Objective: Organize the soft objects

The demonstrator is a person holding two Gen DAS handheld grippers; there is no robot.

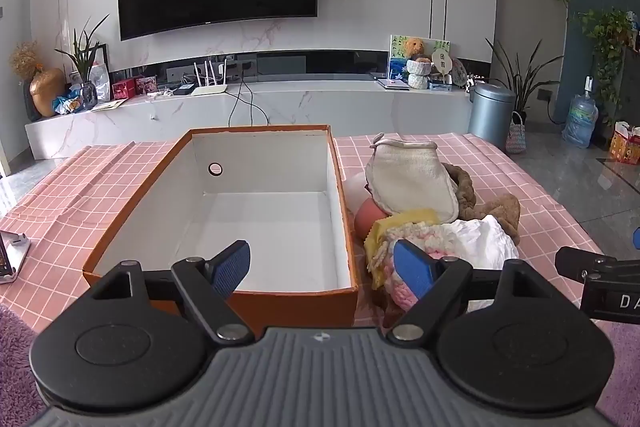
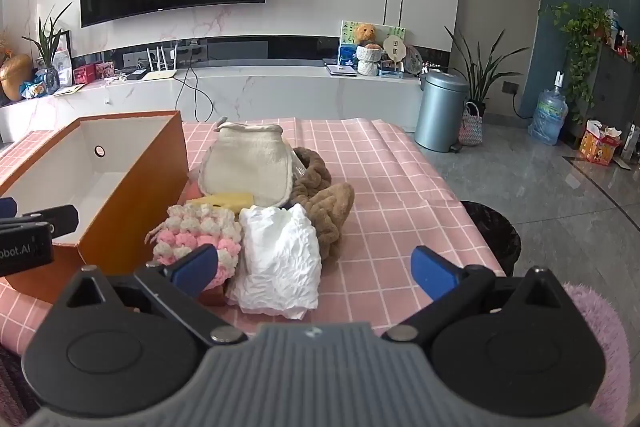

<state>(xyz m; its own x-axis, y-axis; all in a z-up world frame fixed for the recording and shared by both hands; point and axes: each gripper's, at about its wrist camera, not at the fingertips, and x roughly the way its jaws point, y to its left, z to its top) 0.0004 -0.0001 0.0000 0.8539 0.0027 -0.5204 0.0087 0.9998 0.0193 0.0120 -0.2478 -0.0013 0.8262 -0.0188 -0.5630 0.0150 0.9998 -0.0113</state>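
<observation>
Both the left gripper (image 1: 323,269) and right gripper (image 2: 316,269) hover spread and empty near the table's (image 2: 392,187) front edge, because the soft pile (image 2: 264,211) waits beside the empty orange box (image 1: 224,291).

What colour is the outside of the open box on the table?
Orange outside, white inside; the box shows its outer wall best in the right wrist view.

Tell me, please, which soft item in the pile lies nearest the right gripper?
The crumpled white cloth: it lies at the pile's front edge, just ahead of the open right gripper, while the cream mitt sits at the back.
</observation>
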